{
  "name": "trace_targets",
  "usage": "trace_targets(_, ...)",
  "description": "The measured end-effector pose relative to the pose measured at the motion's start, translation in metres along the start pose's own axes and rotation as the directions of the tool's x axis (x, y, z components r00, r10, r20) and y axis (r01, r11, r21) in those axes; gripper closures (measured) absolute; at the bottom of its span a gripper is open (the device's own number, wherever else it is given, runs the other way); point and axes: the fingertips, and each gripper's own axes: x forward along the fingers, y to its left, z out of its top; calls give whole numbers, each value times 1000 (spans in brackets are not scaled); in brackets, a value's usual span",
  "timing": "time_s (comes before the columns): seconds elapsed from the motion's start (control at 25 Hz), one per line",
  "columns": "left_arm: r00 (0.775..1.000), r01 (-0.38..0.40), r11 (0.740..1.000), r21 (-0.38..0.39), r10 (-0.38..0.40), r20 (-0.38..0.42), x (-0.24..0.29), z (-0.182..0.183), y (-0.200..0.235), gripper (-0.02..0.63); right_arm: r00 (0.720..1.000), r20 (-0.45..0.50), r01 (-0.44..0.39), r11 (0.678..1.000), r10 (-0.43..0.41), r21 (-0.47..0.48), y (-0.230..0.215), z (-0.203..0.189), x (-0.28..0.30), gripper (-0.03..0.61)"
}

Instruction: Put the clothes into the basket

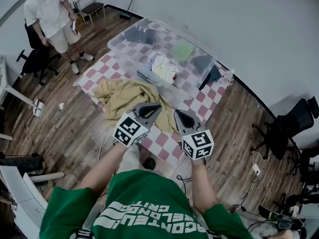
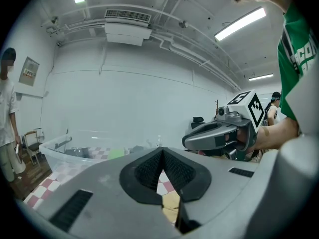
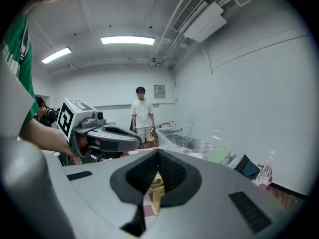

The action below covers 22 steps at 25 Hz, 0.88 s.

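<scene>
A crumpled tan garment point(image 1: 127, 96) lies on the pink-and-white checked table point(image 1: 164, 148), in front of a clear plastic basket point(image 1: 130, 62). The basket holds a white cloth point(image 1: 163, 67), a green piece point(image 1: 182, 50) and dark items. My left gripper point(image 1: 155, 106) is shut and empty, its tip over the garment's near right edge. My right gripper point(image 1: 177, 113) is shut and empty too, beside it over the table. In the left gripper view the shut jaws meet with nothing between them, and the right gripper point(image 2: 219, 137) shows to the right. The right gripper view shows the left gripper point(image 3: 102, 137) at its left.
A person in a white shirt point(image 1: 47, 11) stands at the far left by black chairs point(image 1: 35, 59). A black office chair point(image 1: 294, 126) is at the right. A water bottle point(image 3: 263, 169) stands at the table's far corner. Cables lie on the wooden floor.
</scene>
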Motion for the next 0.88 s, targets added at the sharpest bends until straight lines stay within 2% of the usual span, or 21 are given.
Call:
trace_targets(0.28, 1000, -26, 1000, 16, 26, 13, -13, -3, -6, 611, 1000, 15, -25, 1000, 26, -15, 19, -5, -8, 571)
trace_targets(0.88, 997, -76, 997, 11, 75, 22, -33, -23, -1, 612, 999, -38, -22, 1000, 22, 7, 24, -32, -4, 569)
